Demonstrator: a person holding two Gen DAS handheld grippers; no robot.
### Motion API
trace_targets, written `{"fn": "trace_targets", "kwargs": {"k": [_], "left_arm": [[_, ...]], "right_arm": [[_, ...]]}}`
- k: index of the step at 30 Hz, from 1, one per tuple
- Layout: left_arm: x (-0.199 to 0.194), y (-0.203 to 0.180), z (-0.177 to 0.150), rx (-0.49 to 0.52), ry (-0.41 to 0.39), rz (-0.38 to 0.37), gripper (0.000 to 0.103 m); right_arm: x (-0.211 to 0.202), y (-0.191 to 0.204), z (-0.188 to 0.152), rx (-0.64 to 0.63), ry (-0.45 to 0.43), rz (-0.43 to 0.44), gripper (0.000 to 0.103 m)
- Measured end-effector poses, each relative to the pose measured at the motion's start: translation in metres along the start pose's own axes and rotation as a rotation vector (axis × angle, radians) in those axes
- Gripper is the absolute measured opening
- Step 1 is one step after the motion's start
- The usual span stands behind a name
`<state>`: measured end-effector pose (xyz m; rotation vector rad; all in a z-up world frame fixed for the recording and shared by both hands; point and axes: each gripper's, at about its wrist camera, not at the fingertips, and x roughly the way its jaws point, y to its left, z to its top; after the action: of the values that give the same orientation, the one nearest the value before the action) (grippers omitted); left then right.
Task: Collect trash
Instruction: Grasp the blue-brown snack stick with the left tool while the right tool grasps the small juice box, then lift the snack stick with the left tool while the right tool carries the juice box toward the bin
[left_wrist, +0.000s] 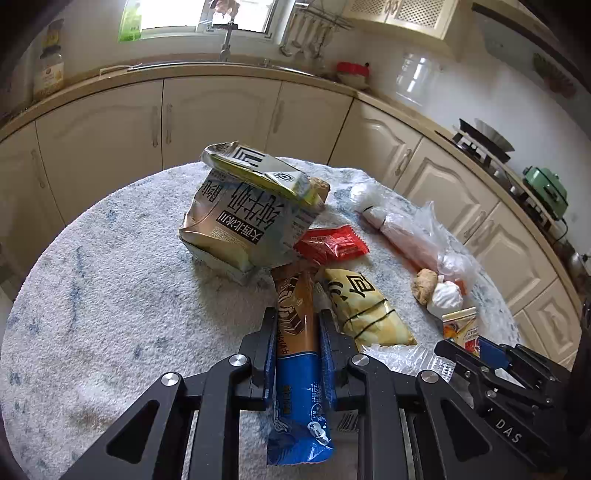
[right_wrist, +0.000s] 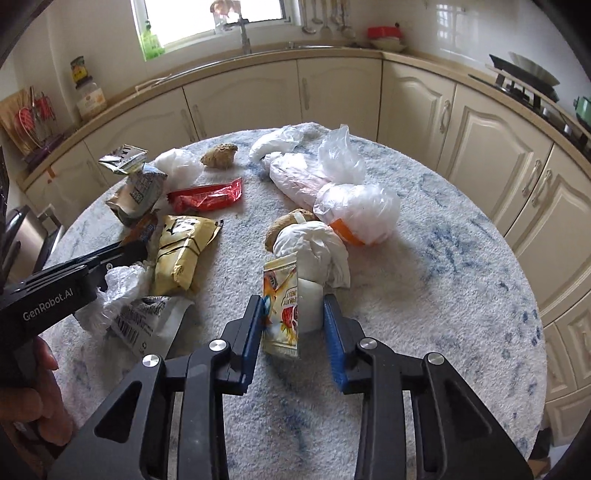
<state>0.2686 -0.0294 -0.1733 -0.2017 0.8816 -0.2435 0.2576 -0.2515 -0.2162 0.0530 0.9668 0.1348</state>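
My left gripper (left_wrist: 295, 325) is shut on a long brown-and-blue snack wrapper (left_wrist: 297, 354) that runs between its pads, just above the table. My right gripper (right_wrist: 293, 310) is shut on a small cream carton with a colourful label (right_wrist: 282, 314); it also shows at the right of the left wrist view (left_wrist: 461, 326). More trash lies on the round carpeted table (right_wrist: 424, 295): a crushed milk carton (left_wrist: 240, 225), a red wrapper (left_wrist: 332, 243), a yellow pouch (left_wrist: 365, 310), a white tissue wad (right_wrist: 314, 251) and tied plastic bags (right_wrist: 332, 184).
The left gripper body (right_wrist: 55, 291) and a hand reach in at the left of the right wrist view, over crumpled clear plastic (right_wrist: 122, 291). Brown lumps (right_wrist: 218, 155) lie on the table. Cream kitchen cabinets (right_wrist: 240, 96), a sink and a stove (right_wrist: 528, 81) ring the table.
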Motion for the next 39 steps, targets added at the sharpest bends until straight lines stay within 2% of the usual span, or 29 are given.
{"fn": "trace_targets", "kwargs": {"k": [7, 11, 15, 24, 39], "left_arm": [[-0.029, 0.004, -0.017, 0.025, -0.061, 0.034, 0.017], [-0.052, 0.001, -0.037, 0.062, -0.138, 0.087, 0.017], [-0.075, 0.002, -0.059, 0.071, -0.183, 0.113, 0.017], [-0.133, -0.042, -0.086, 0.142, -0.258, 0.056, 0.017], [-0.197, -0.127, -0.085, 0.233, -0.371, -0.076, 0.017]], "right_arm": [[-0.027, -0.012, -0.014, 0.03, -0.03, 0.041, 0.032], [-0.047, -0.018, -0.021, 0.052, -0.064, 0.077, 0.032], [-0.07, -0.016, -0.025, 0.047, -0.103, 0.089, 0.032], [-0.115, -0.019, -0.033, 0.042, -0.174, 0.101, 0.032], [-0.205, -0.066, -0.038, 0.08, -0.342, 0.069, 0.032]]}}
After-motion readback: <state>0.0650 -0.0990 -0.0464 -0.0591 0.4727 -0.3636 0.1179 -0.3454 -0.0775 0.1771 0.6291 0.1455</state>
